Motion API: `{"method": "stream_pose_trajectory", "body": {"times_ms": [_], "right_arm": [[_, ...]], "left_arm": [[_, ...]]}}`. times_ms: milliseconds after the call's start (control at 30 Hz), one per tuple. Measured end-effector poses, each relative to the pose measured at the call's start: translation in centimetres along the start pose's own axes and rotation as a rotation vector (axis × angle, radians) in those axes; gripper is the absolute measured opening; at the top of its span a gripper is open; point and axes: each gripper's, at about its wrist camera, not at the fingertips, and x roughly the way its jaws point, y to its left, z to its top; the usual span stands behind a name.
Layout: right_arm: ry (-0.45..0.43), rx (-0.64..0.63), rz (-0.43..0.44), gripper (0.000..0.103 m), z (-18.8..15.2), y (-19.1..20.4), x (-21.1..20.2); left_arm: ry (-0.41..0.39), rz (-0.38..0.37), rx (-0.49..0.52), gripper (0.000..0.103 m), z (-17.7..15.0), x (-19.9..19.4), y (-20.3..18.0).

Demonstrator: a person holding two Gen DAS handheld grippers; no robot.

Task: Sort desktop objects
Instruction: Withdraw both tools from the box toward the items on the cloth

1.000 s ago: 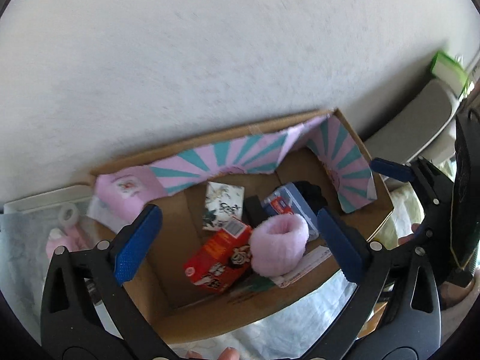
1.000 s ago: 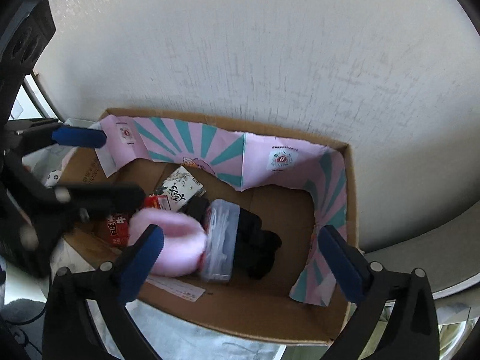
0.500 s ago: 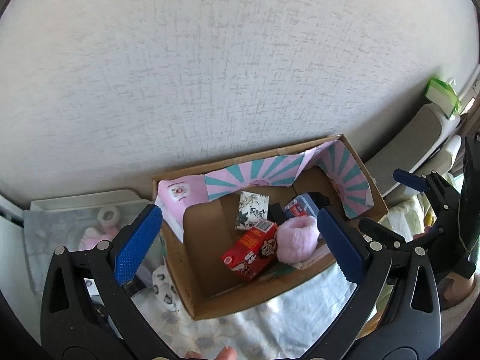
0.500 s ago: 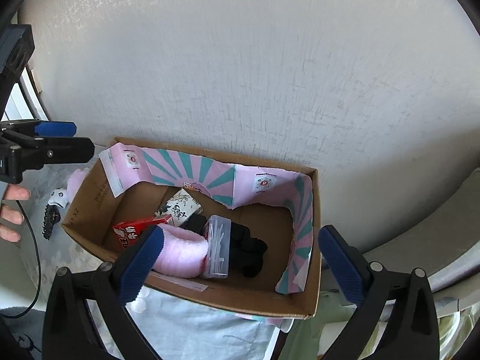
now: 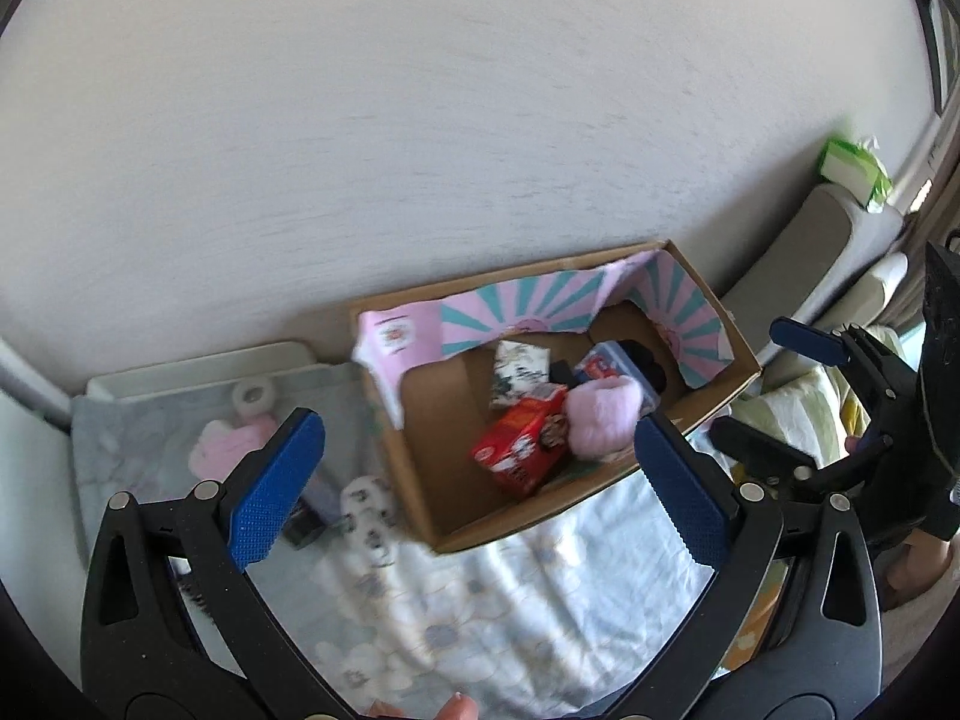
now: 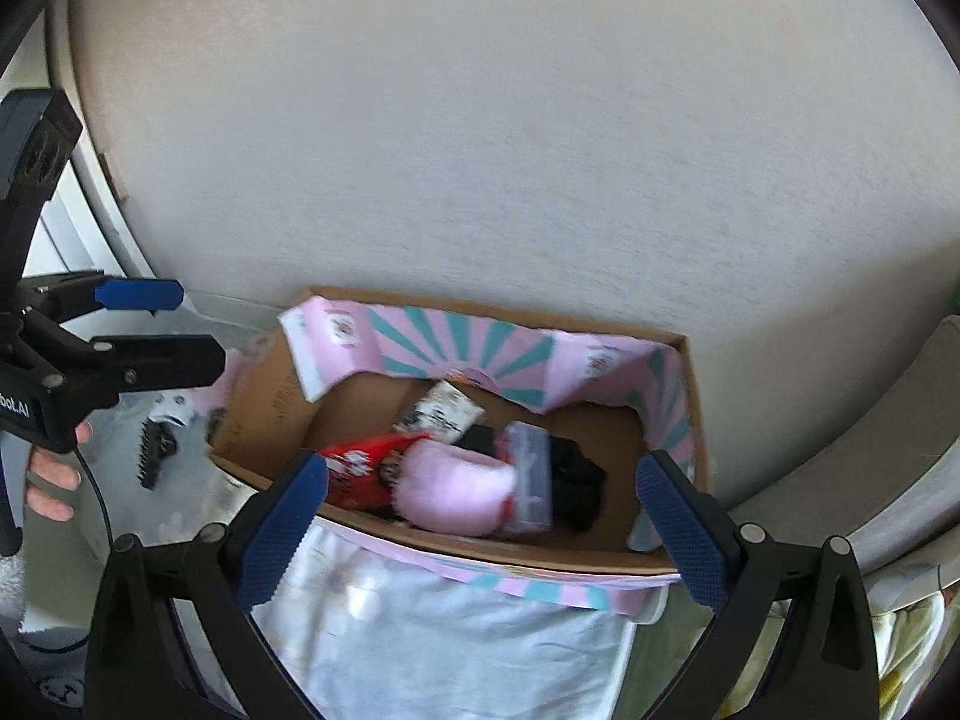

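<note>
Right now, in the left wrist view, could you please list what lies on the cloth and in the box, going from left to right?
Pink plush → tape roll → red carton → pink fluffy roll → black item.

Black-framed claw (image 5: 480,486) with textured blue pads (image 5: 273,489), silver screws.

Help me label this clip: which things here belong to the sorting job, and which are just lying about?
Job:
cardboard box
red carton, in the box
pink fluffy item, in the box
patterned card pack, in the box
clear case, in the box
tape roll, outside on the cloth
left gripper, open
right gripper, open

Lying about:
green packet
wall
</note>
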Motion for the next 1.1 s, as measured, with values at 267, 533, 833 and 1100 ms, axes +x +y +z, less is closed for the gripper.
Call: {"method": "stream_pose_trajectory", "body": {"times_ms": [267, 533, 833, 1100], "right_arm": [[-0.132, 0.023, 0.14, 0.103, 2.3, 4.5, -1.9], [-0.078, -0.134, 0.256, 0.103, 6.0, 11.3, -0.9], [-0.035, -0.332, 0.295, 0.103, 8.5, 17.7, 1.9], [0.174, -0.429, 0.301, 0.103, 9.1, 21.0, 8.3]], "left_arm": [[-0.053, 0.074, -0.078, 0.103, -2.3, -4.5, 6.0], [-0.064, 0.144, -0.21, 0.103, -6.2, -7.5, 12.8], [-0.006, 0.193, -0.393, 0.103, -11.7, -7.0, 18.9], [0.076, 0.204, -0.484, 0.103, -14.9, -3.9, 20.7]]}}
